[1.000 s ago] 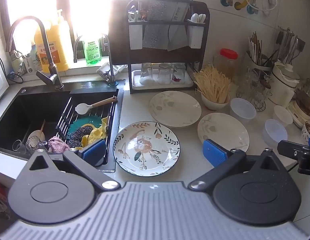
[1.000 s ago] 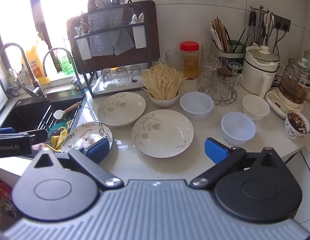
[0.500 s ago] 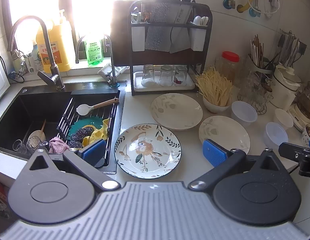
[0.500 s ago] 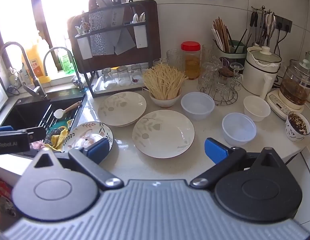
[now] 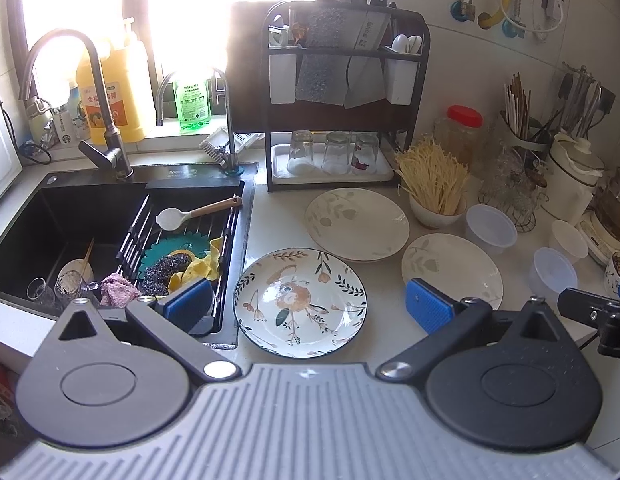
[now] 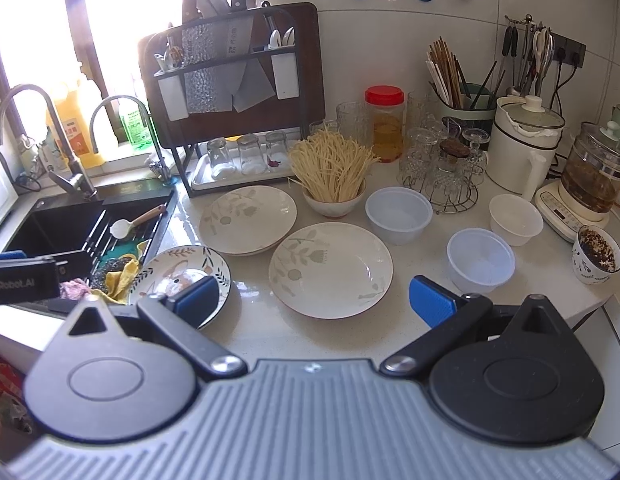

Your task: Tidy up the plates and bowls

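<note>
Left gripper (image 5: 307, 306): fingers spread wide, nothing between the blue pads, held above the counter edge.
Right gripper (image 6: 316, 300): likewise spread and empty.
Floral plate (image 5: 299, 302): directly ahead of the left gripper, centred between its pads, just beside the sink (image 5: 69, 216) — to the right gripper it lay off to the left, partly behind that gripper's left pad.
Pale leaf-print plate, near (image 6: 330, 270): straight ahead of the right gripper, between its pads; for the left gripper it sat ahead and to the right.
Pale leaf-print plate, far (image 6: 247, 220): beyond both, closer to the dish rack (image 6: 229, 92); it looked like a stack, though I could not be sure.
Plastic bowls (image 6: 481, 260): ahead and right of the right gripper, well apart from the left.
Key relation: each gripper faced its own plate — round, so no long axis; the nearest rim pointed toward the tool.
</note>
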Motion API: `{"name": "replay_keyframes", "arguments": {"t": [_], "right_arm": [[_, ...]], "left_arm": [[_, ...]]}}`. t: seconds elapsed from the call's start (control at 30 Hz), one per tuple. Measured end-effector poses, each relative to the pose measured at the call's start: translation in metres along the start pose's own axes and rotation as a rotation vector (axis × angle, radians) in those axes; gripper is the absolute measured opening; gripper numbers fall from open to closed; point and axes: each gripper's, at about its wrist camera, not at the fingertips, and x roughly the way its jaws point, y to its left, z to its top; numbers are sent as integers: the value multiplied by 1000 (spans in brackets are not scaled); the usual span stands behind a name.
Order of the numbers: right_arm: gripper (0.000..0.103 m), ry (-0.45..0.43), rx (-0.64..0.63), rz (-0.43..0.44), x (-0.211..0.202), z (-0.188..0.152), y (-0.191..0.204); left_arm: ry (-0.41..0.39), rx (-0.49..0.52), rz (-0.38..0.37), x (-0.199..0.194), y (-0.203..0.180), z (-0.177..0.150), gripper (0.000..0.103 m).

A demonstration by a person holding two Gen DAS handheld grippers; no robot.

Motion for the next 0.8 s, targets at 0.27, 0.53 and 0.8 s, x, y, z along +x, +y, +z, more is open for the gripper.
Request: {"name": "replay_keyframes", "arguments": {"t": [0.27,0.53,0.8], "right_arm": [[103,0,1,0,0,-2,5],[103,4,-1,-4,0,-4,4],[103,3,7,-6,-1,-3,3]], "left_arm": [[9,-18,0,2,4,-1,103],[11,-6,-4,3,2,0,103],[2,-18,3,2,4,1,103]]}}
